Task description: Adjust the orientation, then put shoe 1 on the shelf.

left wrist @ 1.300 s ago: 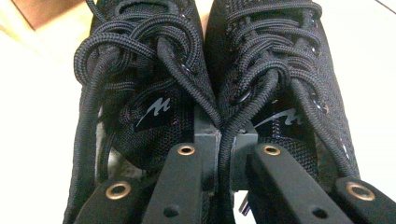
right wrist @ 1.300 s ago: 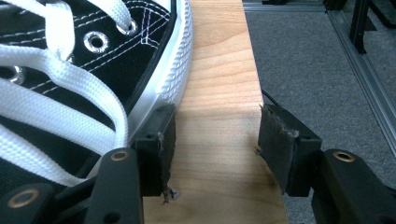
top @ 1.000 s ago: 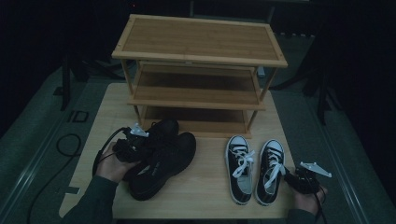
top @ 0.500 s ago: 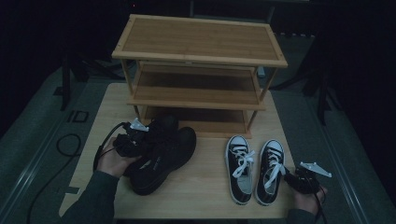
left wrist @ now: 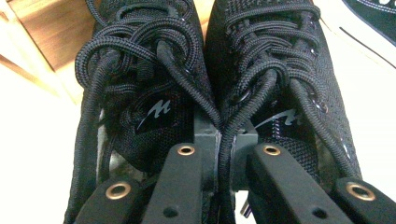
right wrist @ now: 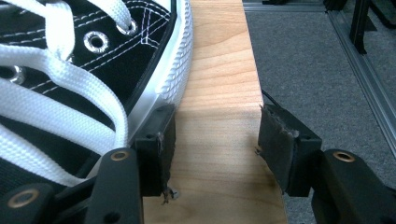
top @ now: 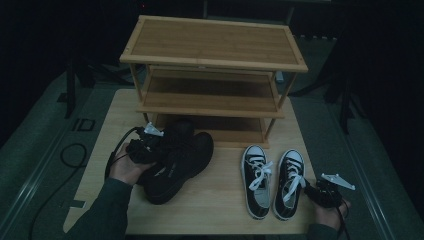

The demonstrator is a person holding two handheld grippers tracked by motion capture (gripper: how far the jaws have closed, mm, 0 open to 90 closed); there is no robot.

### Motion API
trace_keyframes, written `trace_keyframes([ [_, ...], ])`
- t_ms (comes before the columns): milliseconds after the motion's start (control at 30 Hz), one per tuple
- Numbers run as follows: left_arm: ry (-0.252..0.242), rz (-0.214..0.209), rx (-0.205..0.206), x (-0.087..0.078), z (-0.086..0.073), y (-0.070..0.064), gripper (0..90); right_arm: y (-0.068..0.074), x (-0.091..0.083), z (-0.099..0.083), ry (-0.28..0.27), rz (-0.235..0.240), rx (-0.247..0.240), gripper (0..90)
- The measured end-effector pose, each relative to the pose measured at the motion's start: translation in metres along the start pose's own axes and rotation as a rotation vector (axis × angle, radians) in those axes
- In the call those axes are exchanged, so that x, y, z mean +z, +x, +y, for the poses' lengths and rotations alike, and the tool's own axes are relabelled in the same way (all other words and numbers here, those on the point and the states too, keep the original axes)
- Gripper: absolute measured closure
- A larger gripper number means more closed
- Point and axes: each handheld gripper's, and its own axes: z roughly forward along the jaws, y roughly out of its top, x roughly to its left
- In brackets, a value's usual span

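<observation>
Shoe rack: I read it at the table's far edge, centred.
Lace-up shoes: side by side, left of centre, just before the rack's bottom shelf.
Sneakers: side by side toward the near right corner, right of the lace-up shoes.
Left gripper: on the lace-up shoes.
Right gripper: at the right edge, just beside the right sneaker.

The black shoes run past the left gripper view's top edge — toes cut off, heels hidden behind the jaws.
</observation>
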Motion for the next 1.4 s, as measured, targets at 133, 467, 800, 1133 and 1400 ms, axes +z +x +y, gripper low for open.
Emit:
trace_keyframes([
  [133,-0.005,0.006,-0.002,0.002,0.003,0.0,86.1,0.0,0.0,0.0,0.0,0.0,-0.001,45.9],
  [467,-0.015,0.012,-0.014,0.007,0.014,0.002,86.1,0.0,0.0,0.0,0.001,0.0,0.0,45.9],
  [800,-0.017,0.047,-0.045,0.021,0.025,0.003,86.1,0.0,0.0,0.0,0.001,0.0,0.0,45.9],
  [1133,-0.015,0.095,-0.059,0.054,0.041,0.005,86.2,0.0,0.0,0.0,0.001,0.0,0.0,45.9],
  [1400,0.016,0.136,-0.065,0.08,0.057,0.003,86.1,0.0,0.0,0.0,0.001,0.001,0.0,45.9],
])
